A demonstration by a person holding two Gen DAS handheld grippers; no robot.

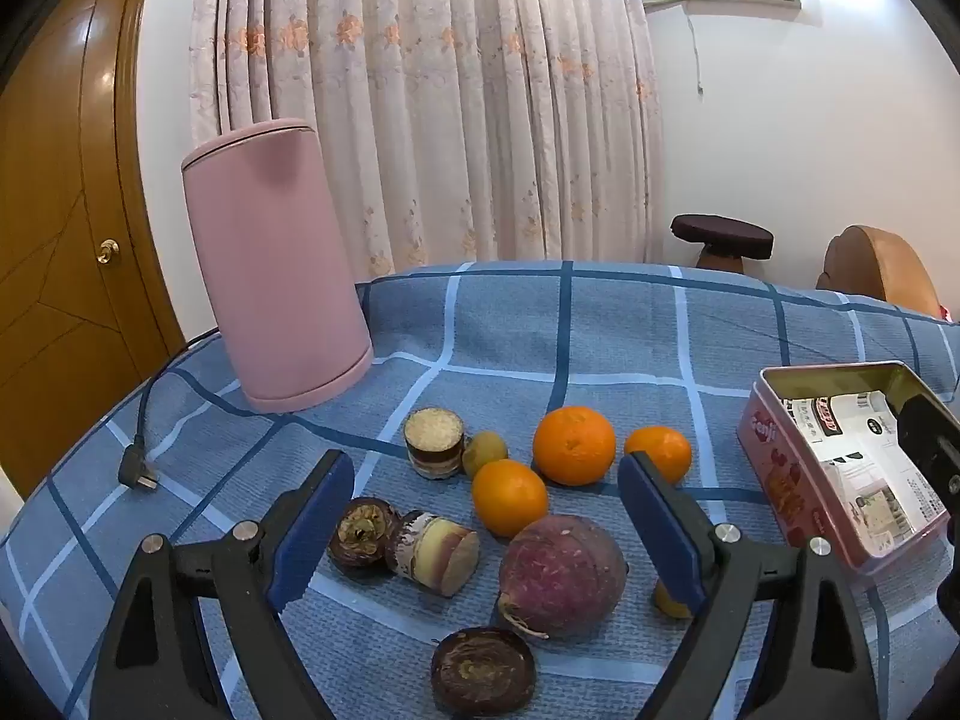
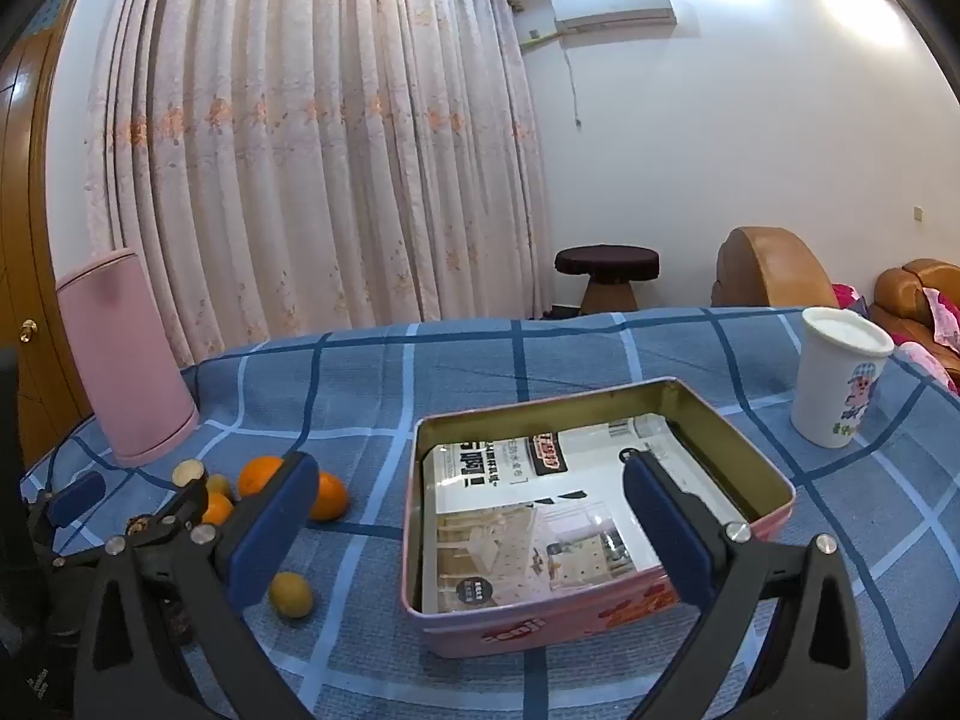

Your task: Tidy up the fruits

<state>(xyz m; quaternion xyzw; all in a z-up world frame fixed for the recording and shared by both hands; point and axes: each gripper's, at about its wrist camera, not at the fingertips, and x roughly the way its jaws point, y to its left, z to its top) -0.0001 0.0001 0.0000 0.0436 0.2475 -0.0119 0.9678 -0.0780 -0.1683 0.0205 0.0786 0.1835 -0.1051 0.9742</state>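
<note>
In the left wrist view three oranges [image 1: 574, 445] lie together on the blue checked cloth, with a purple round root [image 1: 561, 577], dark mangosteens [image 1: 483, 670], cut cane pieces [image 1: 433, 443] and a small green fruit [image 1: 485, 452] around them. My left gripper [image 1: 486, 531] is open and empty just above this group. The pink tin [image 2: 774, 525], lined with printed paper, stands to the right. My right gripper [image 2: 474, 531] is open and empty over the tin's near edge. A small yellow fruit [image 2: 291, 595] lies left of the tin.
A pink cylinder appliance [image 1: 273, 264] stands at the back left, its cord and plug [image 1: 137, 468] trailing on the cloth. A white cup [image 2: 840, 375] stands at the back right. The table's far edge [image 2: 540, 318] is close behind.
</note>
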